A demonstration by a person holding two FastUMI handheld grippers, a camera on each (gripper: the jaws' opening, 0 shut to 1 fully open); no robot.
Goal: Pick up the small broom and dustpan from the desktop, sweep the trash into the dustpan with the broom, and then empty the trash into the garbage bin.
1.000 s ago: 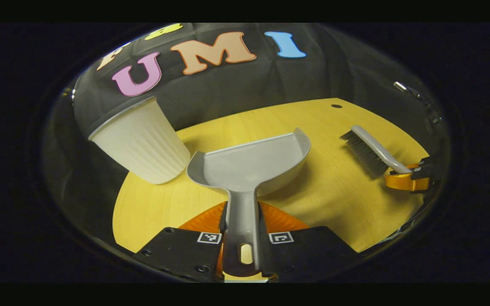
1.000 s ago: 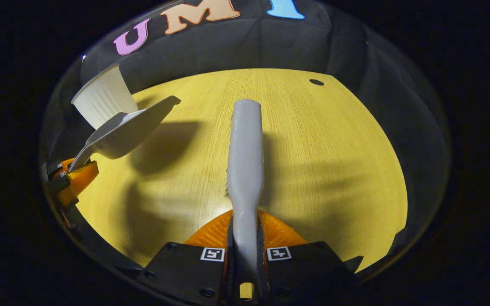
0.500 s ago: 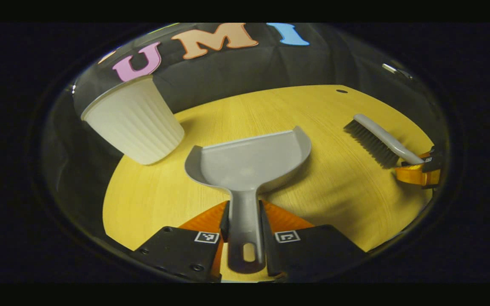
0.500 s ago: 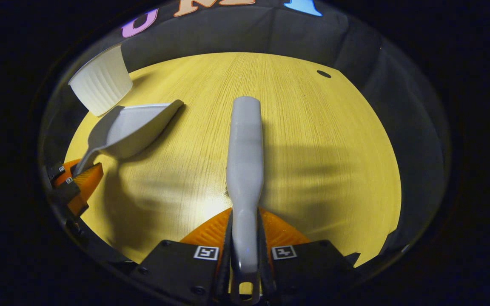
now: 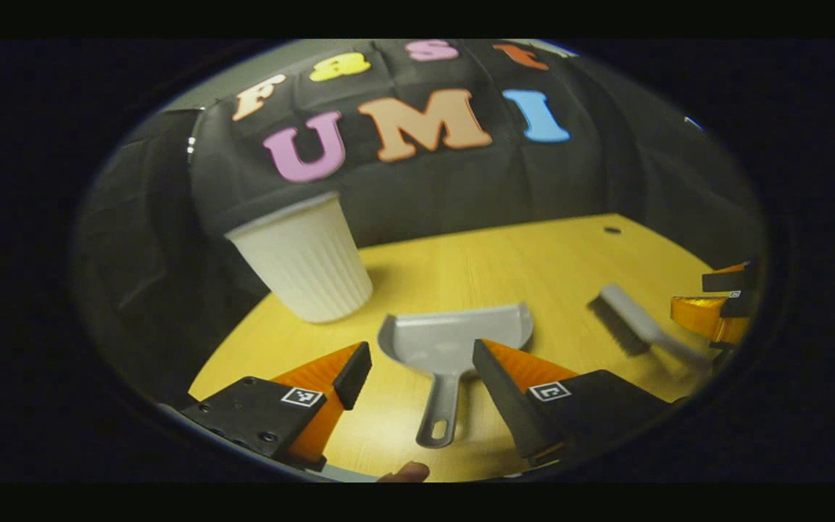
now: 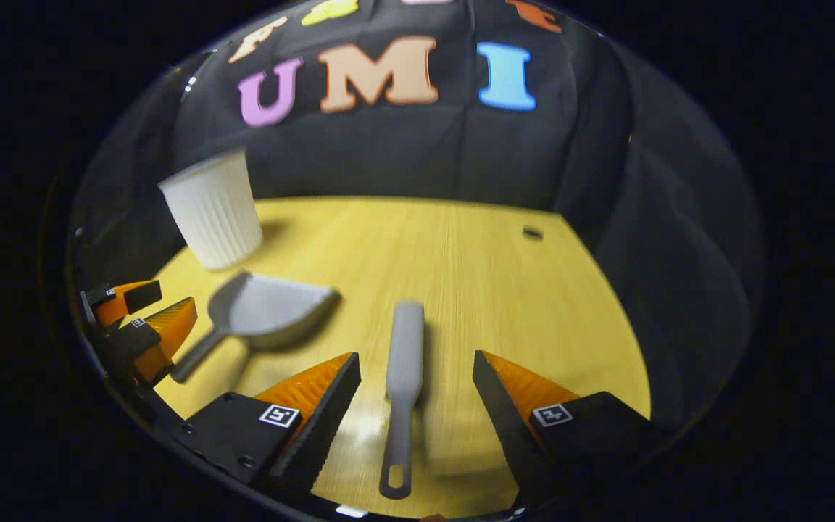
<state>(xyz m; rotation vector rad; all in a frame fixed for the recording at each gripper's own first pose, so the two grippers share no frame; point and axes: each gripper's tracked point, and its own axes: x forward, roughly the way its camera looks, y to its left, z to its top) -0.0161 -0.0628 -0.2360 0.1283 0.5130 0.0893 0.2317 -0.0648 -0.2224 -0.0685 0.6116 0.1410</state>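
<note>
The grey dustpan (image 5: 454, 337) lies flat on the yellow desktop (image 5: 504, 254), its handle pointing back between the fingers of my left gripper (image 5: 417, 362), which stands open above and behind it, apart from it. The small grey broom (image 6: 404, 362) lies on the desktop, bristles down, between the spread fingers of my right gripper (image 6: 415, 370), also open and not touching it. In the left gripper view the broom (image 5: 635, 326) sits to the right with the right gripper (image 5: 715, 304) behind it. The right gripper view has the dustpan (image 6: 265, 308) and the left gripper (image 6: 142, 319) at its left.
A white ribbed bin (image 5: 301, 257) stands upright at the desktop's far left, just beyond the dustpan; it is the same bin (image 6: 211, 206) in the right gripper view. A small dark hole (image 6: 532, 233) marks the far right of the desktop. A fingertip (image 5: 403, 473) shows at the bottom edge.
Both grippers have opened and let go: the dustpan and the broom now lie on the desktop. Both grippers have drawn back and up from them.
</note>
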